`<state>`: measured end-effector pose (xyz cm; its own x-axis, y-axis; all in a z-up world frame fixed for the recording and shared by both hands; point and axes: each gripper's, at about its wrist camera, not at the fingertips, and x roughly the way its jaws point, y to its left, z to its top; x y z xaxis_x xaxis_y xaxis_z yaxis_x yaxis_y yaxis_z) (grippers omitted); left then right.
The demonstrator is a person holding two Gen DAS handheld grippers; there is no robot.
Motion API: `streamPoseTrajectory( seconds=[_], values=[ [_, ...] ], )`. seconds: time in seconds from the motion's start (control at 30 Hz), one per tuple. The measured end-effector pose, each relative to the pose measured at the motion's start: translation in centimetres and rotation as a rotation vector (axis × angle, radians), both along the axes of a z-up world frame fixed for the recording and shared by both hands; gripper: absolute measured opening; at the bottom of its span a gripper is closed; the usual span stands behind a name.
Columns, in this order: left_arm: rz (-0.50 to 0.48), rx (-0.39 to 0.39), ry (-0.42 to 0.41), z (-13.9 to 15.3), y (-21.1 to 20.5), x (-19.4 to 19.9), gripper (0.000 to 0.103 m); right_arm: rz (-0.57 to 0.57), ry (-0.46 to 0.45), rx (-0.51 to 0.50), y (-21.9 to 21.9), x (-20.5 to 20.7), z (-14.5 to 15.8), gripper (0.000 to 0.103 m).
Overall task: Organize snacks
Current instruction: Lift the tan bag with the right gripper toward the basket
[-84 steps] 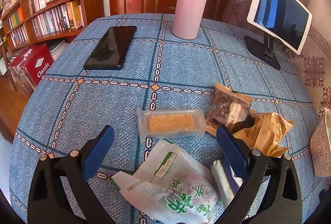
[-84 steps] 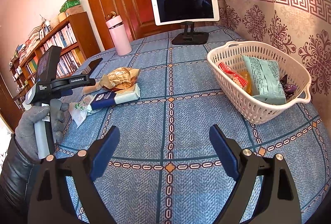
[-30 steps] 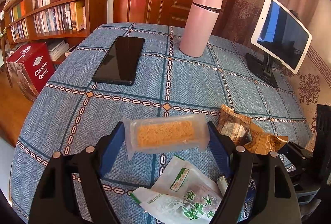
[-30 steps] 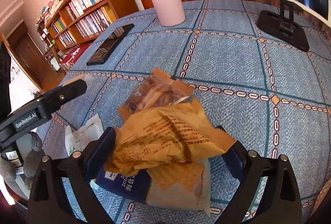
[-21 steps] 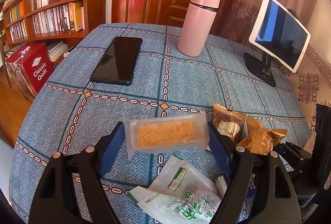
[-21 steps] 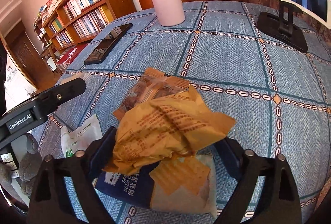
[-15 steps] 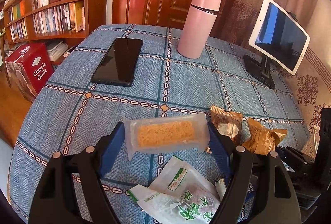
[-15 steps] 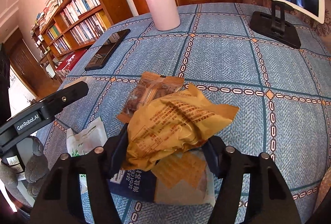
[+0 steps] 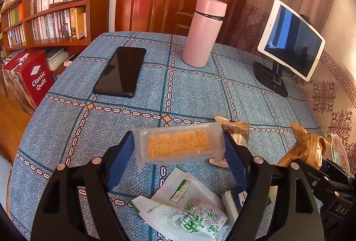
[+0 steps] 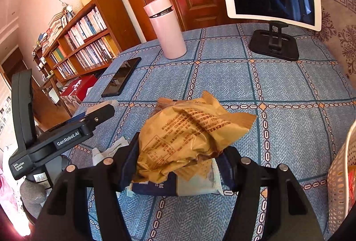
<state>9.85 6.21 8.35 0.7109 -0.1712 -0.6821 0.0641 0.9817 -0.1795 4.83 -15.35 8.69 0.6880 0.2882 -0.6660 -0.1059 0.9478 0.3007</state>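
Fingers (image 10: 131,158) now lifting brown packet (image 10: 189,136)

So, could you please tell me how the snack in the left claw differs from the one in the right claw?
The clear-wrapped bar in the left claw is flat, rectangular and see-through, showing its golden filling; the brown packet in the right claw is opaque, printed, puffy and crumpled. Both are clamped between blue pads, lifted off the tablecloth.

The left gripper (image 9: 179,153) is held above the table, its blue pads (image 9: 121,157) pressed on both ends of a clear-wrapped bar (image 9: 178,145) — level, lifted clear. The right gripper (image 10: 181,162) is clamped on a crumpled brown packet (image 10: 187,132) — also raised. A grey-gloved hand (image 10: 33,194) grips the left handle.
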Motion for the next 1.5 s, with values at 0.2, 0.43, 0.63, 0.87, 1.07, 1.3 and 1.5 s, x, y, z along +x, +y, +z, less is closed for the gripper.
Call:
streamPoseTrajectory(
  seconds=[0.2,0.43,0.63,0.87,1.07,1.3,1.5],
  values=[
    [-0.022,-0.002,-0.018,0.4,-0.6,-0.6,0.079,-0.05,-0.033,0.006,-1.8,-2.1,1.3,0.063],
    [-0.056,0.005,-0.024,0.5,-1.8,-1.1,0.079,-0.141,-0.062,0.008,-5.5,-5.0,2.6,0.063],
    [-0.064,0.006,-0.033,0.7,-2.1,-1.5,0.079,-0.25,-0.073,-0.015,-9.5,-7.0,3.2,0.063],
    [-0.073,0.009,-0.037,0.8,-2.4,-1.6,0.079,-0.385,-0.078,-0.044,-14.6,-9.5,3.5,0.064],
    [-0.077,0.01,-0.043,0.9,-2.5,-1.8,0.079,-0.446,-0.078,-0.042,-16.9,-11.1,3.6,0.064],
    [-0.073,0.012,-0.045,0.9,-2.6,-1.9,0.08,-0.337,-0.109,-0.037,-12.5,-14.4,3.7,0.065],
    [-0.074,0.007,-0.041,0.9,-2.6,-1.9,0.08,-0.298,-0.119,-0.288,-8.3,-18.7,2.6,0.077]
  ],
)
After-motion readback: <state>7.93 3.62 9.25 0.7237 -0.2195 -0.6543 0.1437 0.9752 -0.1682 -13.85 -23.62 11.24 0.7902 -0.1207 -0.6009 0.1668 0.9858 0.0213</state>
